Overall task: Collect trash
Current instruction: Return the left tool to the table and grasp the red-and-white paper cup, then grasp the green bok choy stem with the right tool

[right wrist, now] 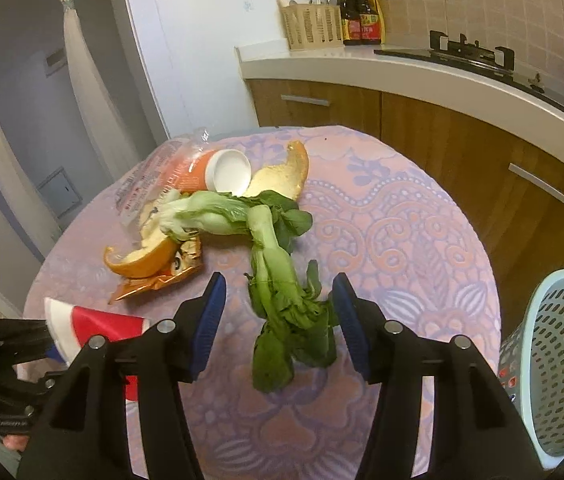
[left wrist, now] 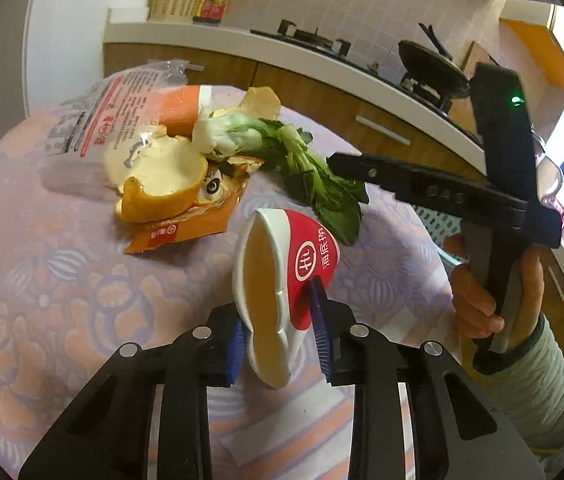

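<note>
My left gripper (left wrist: 278,336) is shut on a red-and-white paper cup (left wrist: 282,264), squashed flat between the blue pads and lifted over the table. The same cup (right wrist: 94,324) shows at the lower left of the right wrist view. My right gripper (right wrist: 280,320) stands open, its jaws on either side of the leafy end of a bok choy (right wrist: 278,280) that lies on the cloth. Beyond it lie an orange peel (right wrist: 138,260), an orange snack wrapper (left wrist: 178,232), a printed plastic bag (left wrist: 110,120), an orange cup (right wrist: 226,170) on its side and a second peel (right wrist: 282,180).
The round table (right wrist: 402,240) has a purple-and-orange patterned cloth. A light blue perforated basket (right wrist: 562,360) stands off its right edge. Behind run wooden cabinets and a white counter (right wrist: 422,76) with a stove, bottles and a wicker holder. A hand and a sleeve (left wrist: 538,380) hold the right gripper.
</note>
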The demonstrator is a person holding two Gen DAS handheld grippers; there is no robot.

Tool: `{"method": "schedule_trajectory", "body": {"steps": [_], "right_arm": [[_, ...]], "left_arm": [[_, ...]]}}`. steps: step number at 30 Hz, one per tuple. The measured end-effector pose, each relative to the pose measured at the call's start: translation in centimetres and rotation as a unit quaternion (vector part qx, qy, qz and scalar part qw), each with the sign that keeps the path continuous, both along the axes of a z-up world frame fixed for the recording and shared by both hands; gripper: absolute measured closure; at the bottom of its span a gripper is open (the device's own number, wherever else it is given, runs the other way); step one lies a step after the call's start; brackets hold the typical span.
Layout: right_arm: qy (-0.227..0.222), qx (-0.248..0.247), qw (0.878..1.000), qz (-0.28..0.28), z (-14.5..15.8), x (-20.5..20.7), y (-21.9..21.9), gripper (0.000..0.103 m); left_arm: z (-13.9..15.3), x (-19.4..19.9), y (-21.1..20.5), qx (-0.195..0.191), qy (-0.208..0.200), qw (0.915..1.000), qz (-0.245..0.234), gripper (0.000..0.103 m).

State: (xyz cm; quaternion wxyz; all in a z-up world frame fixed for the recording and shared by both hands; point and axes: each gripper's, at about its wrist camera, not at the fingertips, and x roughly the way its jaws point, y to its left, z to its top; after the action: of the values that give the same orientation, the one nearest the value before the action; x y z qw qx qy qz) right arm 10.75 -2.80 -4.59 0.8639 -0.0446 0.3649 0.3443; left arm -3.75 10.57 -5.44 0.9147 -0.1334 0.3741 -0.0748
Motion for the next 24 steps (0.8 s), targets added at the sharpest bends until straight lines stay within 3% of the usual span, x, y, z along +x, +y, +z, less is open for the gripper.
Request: {"method": "schedule_trajectory", "body": {"steps": [6,16,18,20,24], "right_arm": [[0.007,-0.025,1.000,-0.007,-1.1,0.6,0.9,0.050],[-0.001,-0.092,0.996,-0.017,-2.4,0.7,2.9,0.049],[-0.008,-0.112,0.993,-0.017,-2.6,0.6,3.5,0.057],[-0.017,-0.122,0.992,-0.019,-2.7,0.3,3.7,0.071],[-0.043,-0.103,0.994,-0.019,-1.9,-1.1,3.0,0.084]], "left_arm": [[-0.3,-1.0,1.5,-0.034,-0.019,0.9991,0.017,0.078],[0.2,-1.5,1.2,-0.004,-0.031,0.9990,0.032,0.078],[0.3,-1.5,1.2,-0.006,-0.033,0.9989,0.034,0.078],[0.4,-1.6,1.3,-0.006,-0.035,0.9987,0.035,0.078],[0.6,-2.1,1.3,-0.005,-0.042,0.9982,0.043,0.078]]}}
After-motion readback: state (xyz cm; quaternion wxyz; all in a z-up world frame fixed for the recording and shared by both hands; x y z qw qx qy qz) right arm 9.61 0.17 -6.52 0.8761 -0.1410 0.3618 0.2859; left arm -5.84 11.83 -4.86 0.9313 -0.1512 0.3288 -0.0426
